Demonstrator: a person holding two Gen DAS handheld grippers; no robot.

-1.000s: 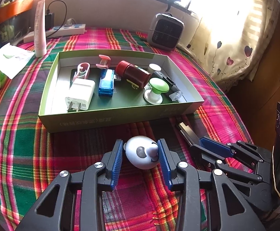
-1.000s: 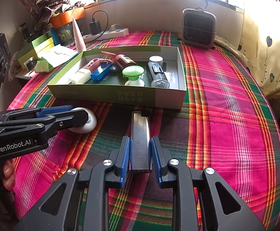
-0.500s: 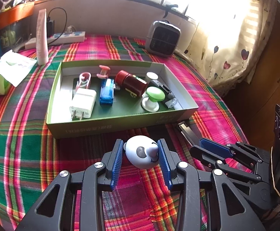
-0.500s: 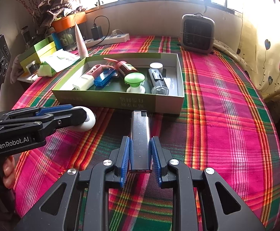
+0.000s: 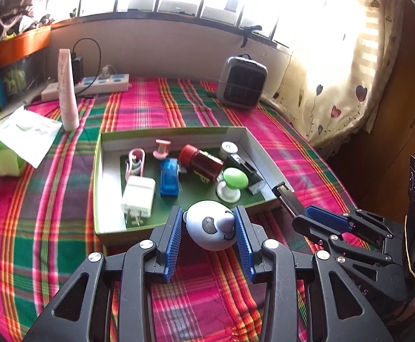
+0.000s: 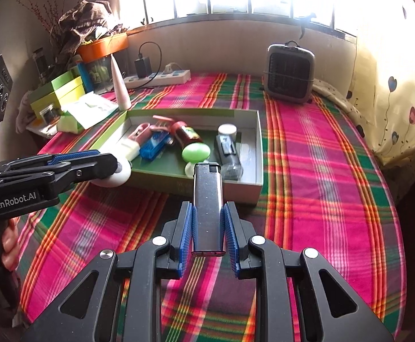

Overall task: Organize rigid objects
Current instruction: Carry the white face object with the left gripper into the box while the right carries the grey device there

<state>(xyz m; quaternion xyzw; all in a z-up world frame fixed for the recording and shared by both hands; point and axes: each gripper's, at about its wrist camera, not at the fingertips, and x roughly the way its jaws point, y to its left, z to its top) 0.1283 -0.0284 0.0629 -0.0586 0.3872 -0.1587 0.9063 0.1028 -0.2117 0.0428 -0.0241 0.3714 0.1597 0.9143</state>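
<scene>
Left gripper point(image 5: 208, 226) clamps the panda toy point(image 5: 211, 225), right gripper point(image 6: 208, 228) the metal lighter point(image 6: 208, 205); both remain outside the mostly filled box point(image 6: 257, 142)

left gripper point(image 5: 208, 229): clamped, tilted down | right gripper point(image 6: 208, 229): clamped, tilted down

An open box point(image 5: 97, 188) lies mid-table on the plaid cloth point(image 5: 36, 228). In it, a charger plug point(image 5: 138, 196) sits left and a mushroom-shaped knob point(image 5: 231, 183) right. Behind the box stand a heater point(image 5: 241, 84) and power strip point(image 5: 93, 85).
</scene>
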